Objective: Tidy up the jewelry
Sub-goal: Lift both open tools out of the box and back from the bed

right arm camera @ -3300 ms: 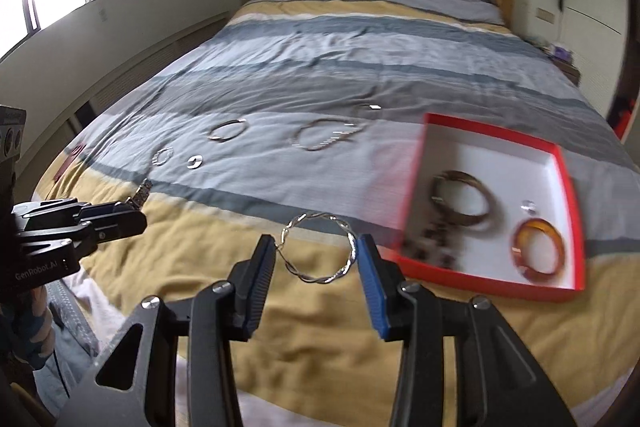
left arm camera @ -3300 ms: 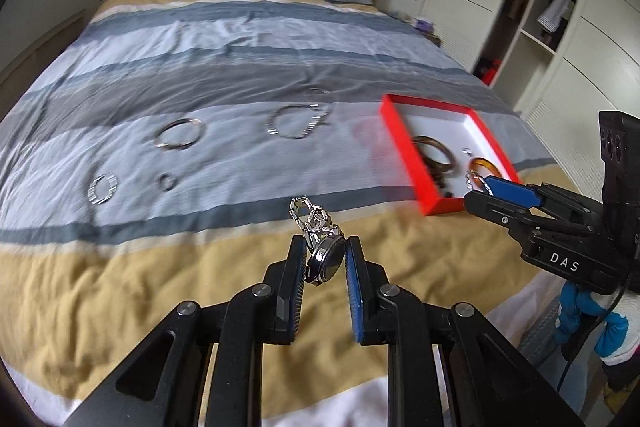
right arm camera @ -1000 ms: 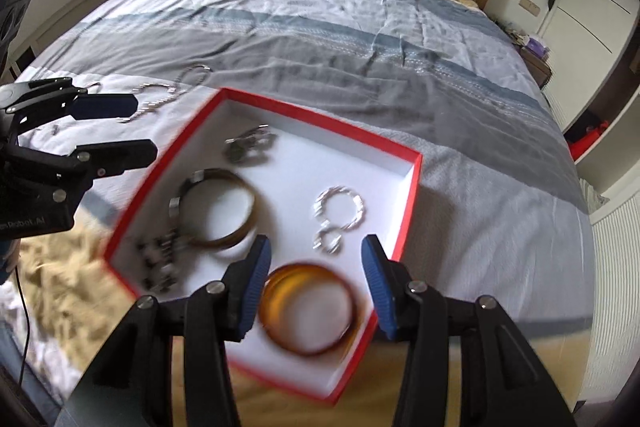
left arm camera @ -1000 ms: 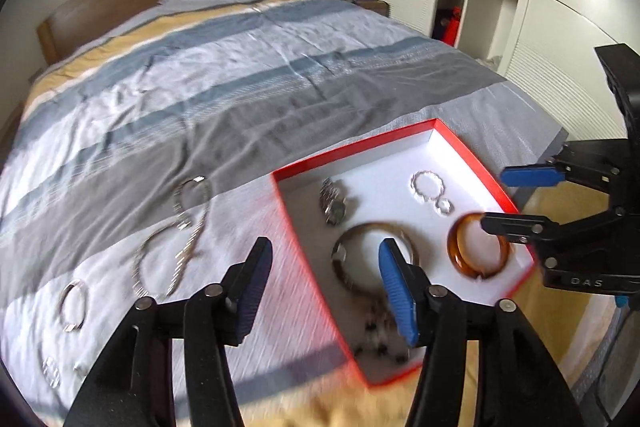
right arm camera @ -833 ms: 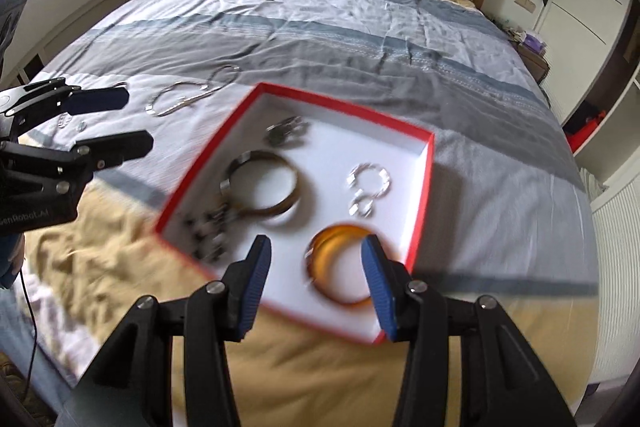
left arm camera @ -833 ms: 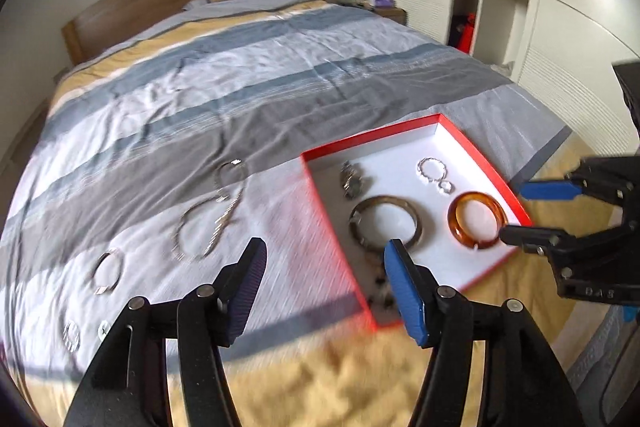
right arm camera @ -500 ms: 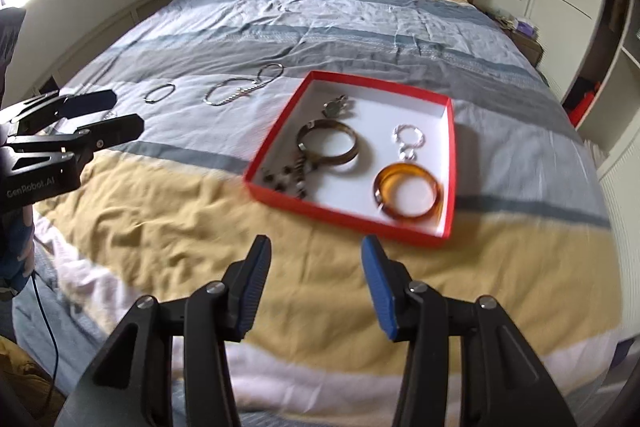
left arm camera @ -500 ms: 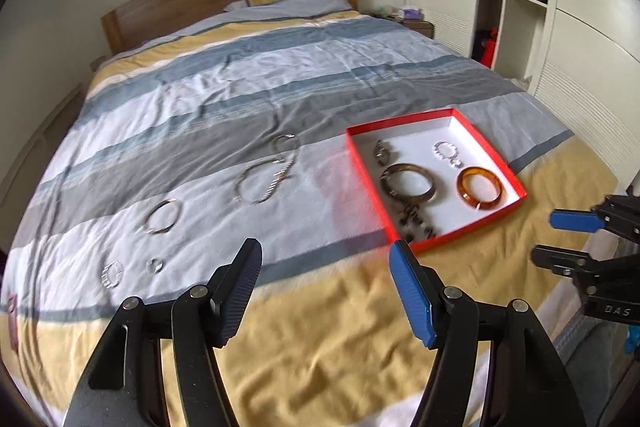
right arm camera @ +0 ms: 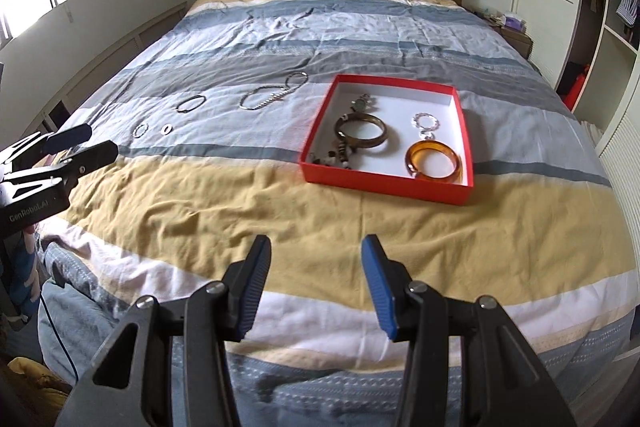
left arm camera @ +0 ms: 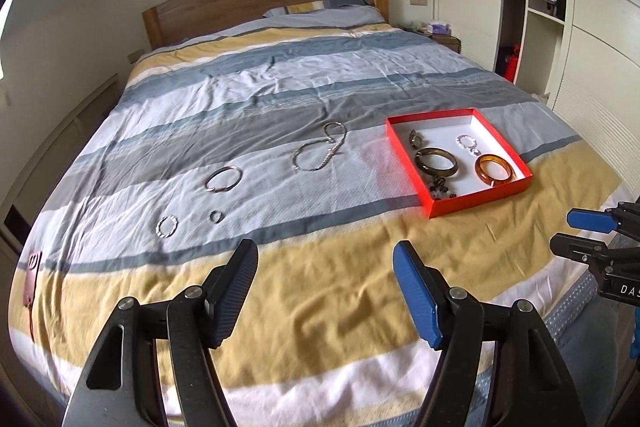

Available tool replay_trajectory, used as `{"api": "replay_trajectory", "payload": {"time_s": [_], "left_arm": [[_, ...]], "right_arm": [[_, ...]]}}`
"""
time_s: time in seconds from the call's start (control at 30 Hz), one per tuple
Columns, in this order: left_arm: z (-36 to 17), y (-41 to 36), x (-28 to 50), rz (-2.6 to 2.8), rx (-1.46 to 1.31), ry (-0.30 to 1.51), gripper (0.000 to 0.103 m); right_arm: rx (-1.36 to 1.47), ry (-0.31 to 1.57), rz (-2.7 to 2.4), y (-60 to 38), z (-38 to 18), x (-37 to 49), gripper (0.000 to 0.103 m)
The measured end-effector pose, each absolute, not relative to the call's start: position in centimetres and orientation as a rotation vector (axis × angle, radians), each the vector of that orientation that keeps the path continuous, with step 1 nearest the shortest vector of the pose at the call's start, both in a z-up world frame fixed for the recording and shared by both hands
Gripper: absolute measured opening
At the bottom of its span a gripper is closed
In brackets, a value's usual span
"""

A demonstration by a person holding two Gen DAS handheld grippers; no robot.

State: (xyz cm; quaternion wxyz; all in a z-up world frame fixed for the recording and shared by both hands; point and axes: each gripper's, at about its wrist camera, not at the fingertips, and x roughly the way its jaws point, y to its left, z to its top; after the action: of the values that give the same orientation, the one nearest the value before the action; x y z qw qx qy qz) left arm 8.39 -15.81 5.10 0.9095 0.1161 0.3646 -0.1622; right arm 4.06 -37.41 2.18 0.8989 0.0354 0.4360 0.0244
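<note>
Left wrist view: the left gripper (left arm camera: 325, 277) hangs over the yellow band near the foot edge of the bed (left arm camera: 280, 99), its jaws opening with nothing between them. The red box (left arm camera: 476, 201) lies toward the bed's right edge and holds a dark bangle (left arm camera: 436, 163), an amber bangle (left arm camera: 495, 169), a silver ring pair (left arm camera: 467, 141), a watch (left arm camera: 415, 138) and beads (left arm camera: 440, 189). Loose on the cover toward the left edge lie a chain (left arm camera: 320, 155), a thin bracelet (left arm camera: 224, 179), a twisted ring (left arm camera: 167, 226) and a small ring (left arm camera: 216, 215). The right gripper (left arm camera: 580, 233) shows at the right border, empty.

Right wrist view: the right gripper (right arm camera: 315, 277) is parted and empty above the foot edge. The box (right arm camera: 384, 183) sits ahead, slightly right, with both bangles (right arm camera: 362, 131) inside. The chain (right arm camera: 272, 93) and bracelet (right arm camera: 191, 103) lie left of it. The left gripper (right arm camera: 86, 143) reaches in from the left border.
</note>
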Motion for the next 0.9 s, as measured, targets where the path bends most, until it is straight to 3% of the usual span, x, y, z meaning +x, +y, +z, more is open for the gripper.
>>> {"api": "replay_trajectory", "payload": {"time_s": [0.8, 0.9], "left_arm": [[5.5, -8.4, 2.3, -0.235, 0.146, 0.714, 0.074], [6.0, -7.9, 1.4, -0.227, 0.131, 0.686, 0.078]], "right_arm": [[0.041, 0.853, 0.104, -29.4, 3.6, -0.3, 0.045], [0.035, 0.843, 0.11, -28.6, 4.0, -0.8, 0.045]]}}
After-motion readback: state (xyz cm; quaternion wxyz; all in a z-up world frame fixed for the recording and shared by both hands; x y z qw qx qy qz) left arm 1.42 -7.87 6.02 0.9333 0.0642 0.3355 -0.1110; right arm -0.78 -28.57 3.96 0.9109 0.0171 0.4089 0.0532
